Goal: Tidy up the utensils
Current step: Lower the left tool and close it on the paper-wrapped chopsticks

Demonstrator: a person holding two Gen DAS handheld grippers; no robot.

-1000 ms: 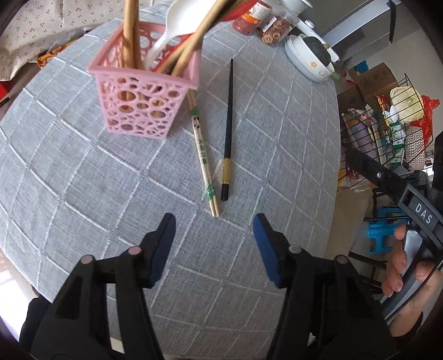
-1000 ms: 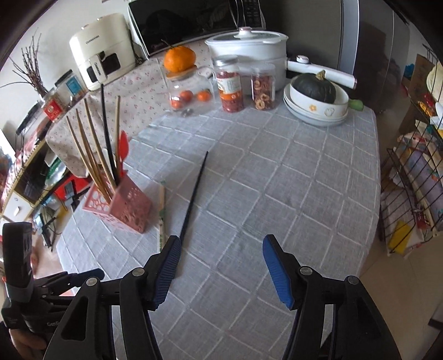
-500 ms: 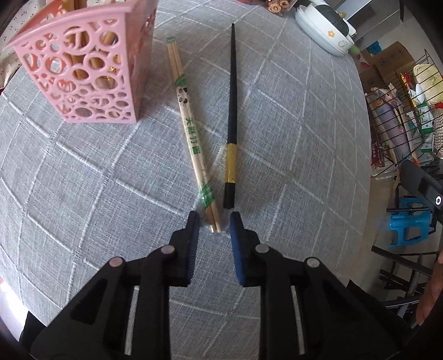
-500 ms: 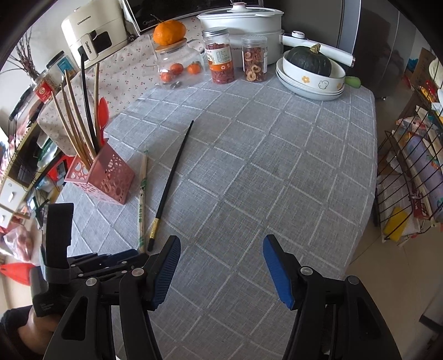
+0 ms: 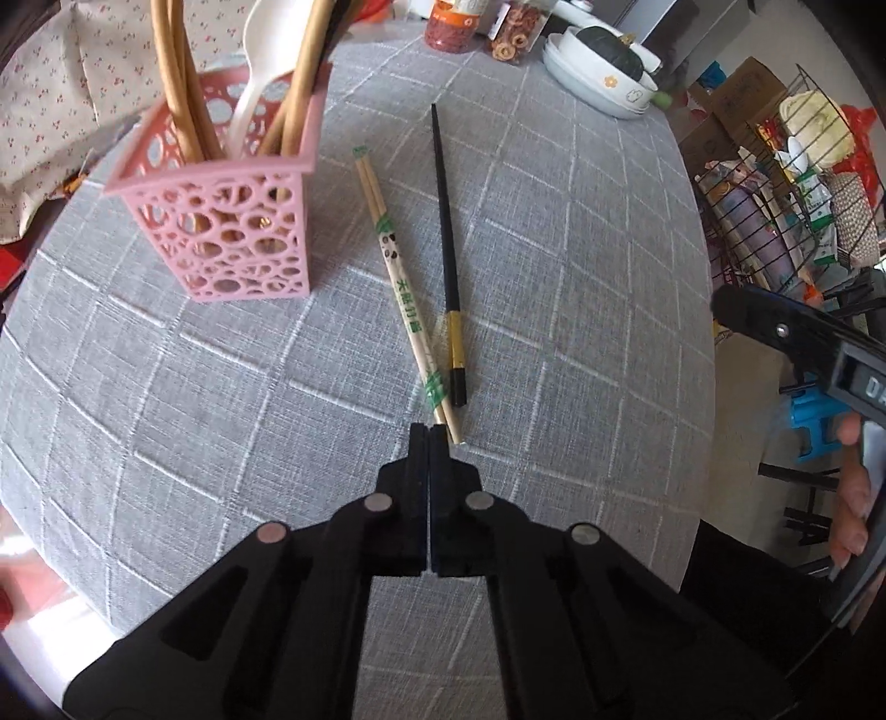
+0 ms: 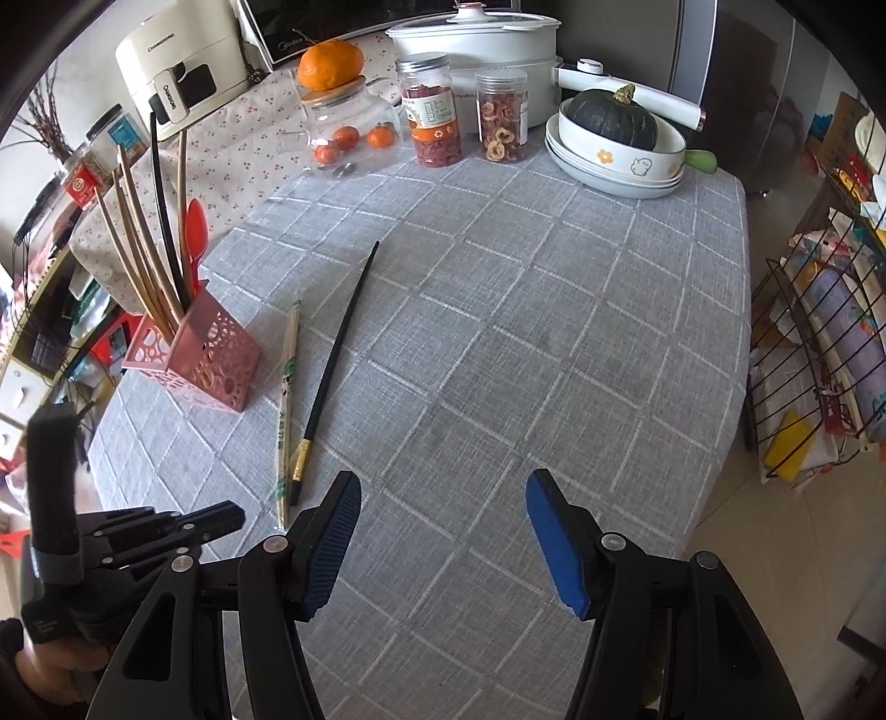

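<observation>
While the left gripper (image 5: 429, 429) sits with its two fingers pressed flat together, nothing shows between them; its jaws have just been closing, and the near end of the bamboo chopsticks (image 5: 403, 296) lies just beside the right fingertip, apparently outside the grip, though whether it touches cannot be told. Just right of that pair lies the black chopstick (image 5: 447, 238) with a gold band, its butt a little ahead of the tips. Ahead and to the left stands the pink holder (image 5: 227, 227), well apart from the fingers, with wooden chopsticks and a white spoon (image 5: 260, 61) leaning in it. Nothing blocks the way between the tips and the loose sticks on the grey checked tablecloth (image 5: 166, 387).

The right gripper (image 6: 443, 526) hangs released, blue pads wide apart over bare cloth, with both loose utensils off to its left. Far ahead of it stand jars (image 6: 432, 111), a stack of bowls holding a squash (image 6: 612, 119), and a white pot (image 6: 476, 39).

Holder contents are cut off at the top in the left view. A hand (image 5: 853, 498) at the right edge is half out of frame.
</observation>
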